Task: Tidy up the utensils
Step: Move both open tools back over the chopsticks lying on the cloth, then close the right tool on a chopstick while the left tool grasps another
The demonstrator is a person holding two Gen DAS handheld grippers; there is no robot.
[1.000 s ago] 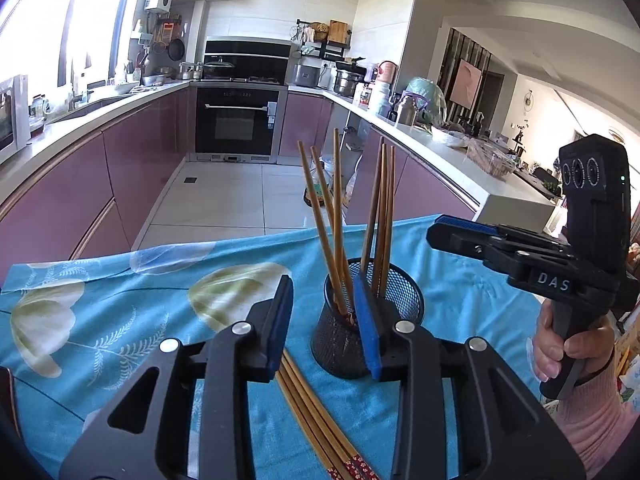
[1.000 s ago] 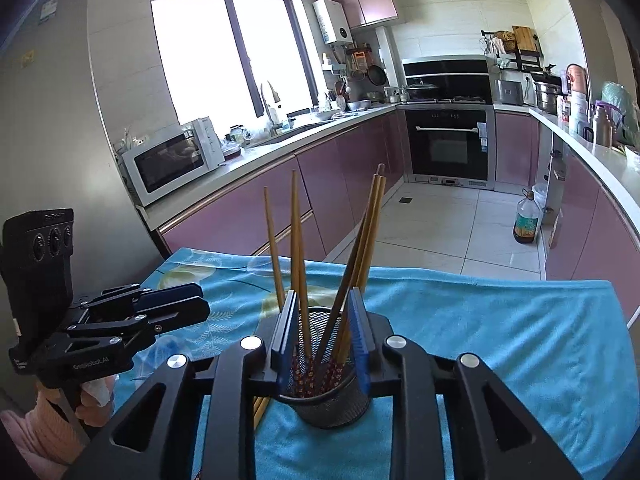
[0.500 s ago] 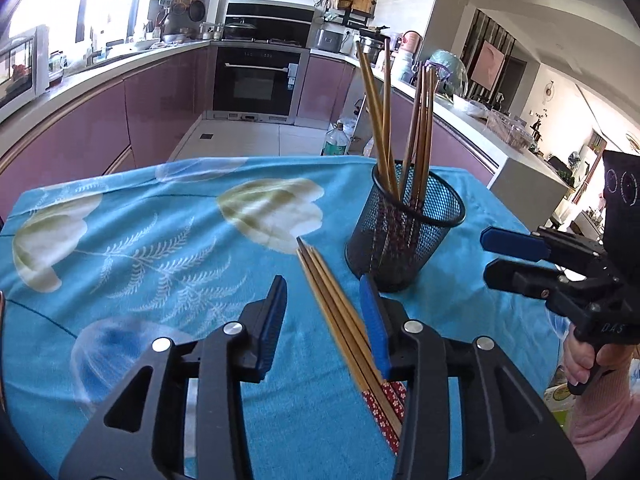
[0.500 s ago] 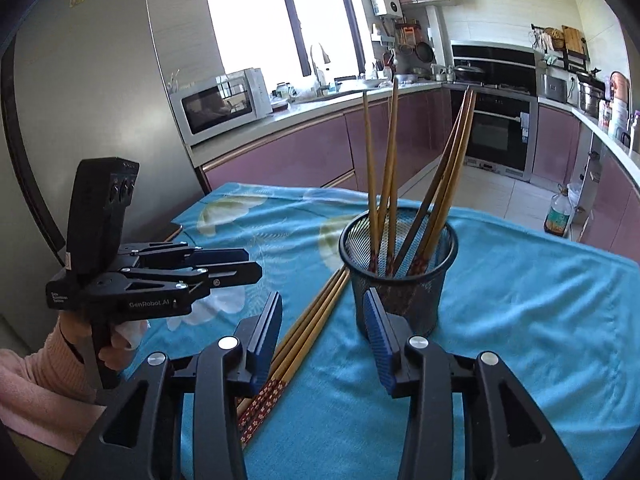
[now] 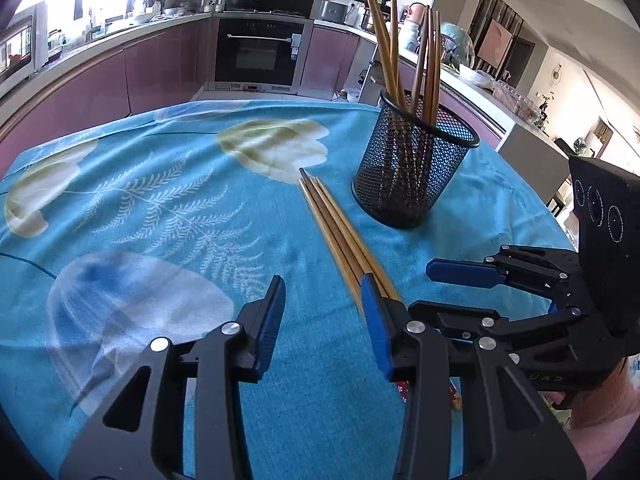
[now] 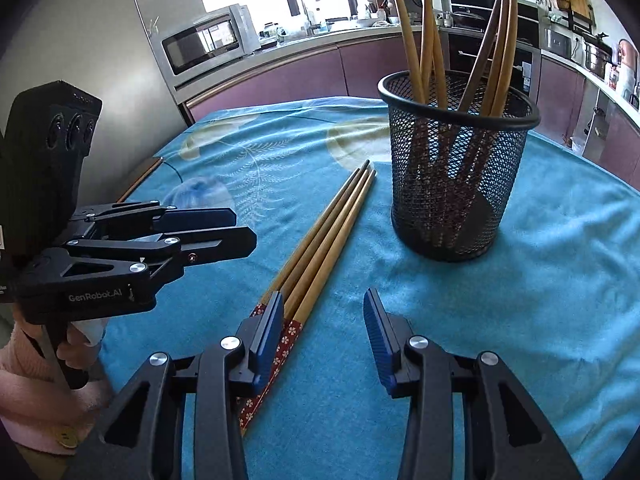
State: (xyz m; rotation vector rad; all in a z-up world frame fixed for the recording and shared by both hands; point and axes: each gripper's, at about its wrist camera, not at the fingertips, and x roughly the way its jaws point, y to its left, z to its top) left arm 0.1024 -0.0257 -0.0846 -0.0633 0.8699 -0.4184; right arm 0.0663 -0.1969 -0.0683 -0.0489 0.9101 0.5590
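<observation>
Three loose wooden chopsticks (image 5: pixel 336 228) (image 6: pixel 328 232) with red patterned ends lie side by side on the blue tablecloth (image 5: pixel 160 200). Beside them stands a black mesh holder (image 5: pixel 412 176) (image 6: pixel 452 184) with several chopsticks (image 6: pixel 428 40) upright in it. My left gripper (image 5: pixel 322 292) (image 6: pixel 240 228) hovers low over the cloth, open and empty; its right finger covers the loose chopsticks' near part. My right gripper (image 6: pixel 322 300) (image 5: pixel 428 288) is also open and empty. Its left finger sits over the patterned ends. The two grippers face each other across the loose chopsticks.
A person's hand in a pink sleeve (image 6: pixel 24 380) holds each gripper handle. The table's wooden edge (image 6: pixel 140 176) shows at the left. Beyond the table are purple kitchen cabinets, an oven (image 5: pixel 260 52) and a microwave (image 6: pixel 208 40).
Both grippers have sunk toward the table and tilted downward, closing in on the loose chopsticks from either side. Both pairs of jaws stand wider than a second ago.
</observation>
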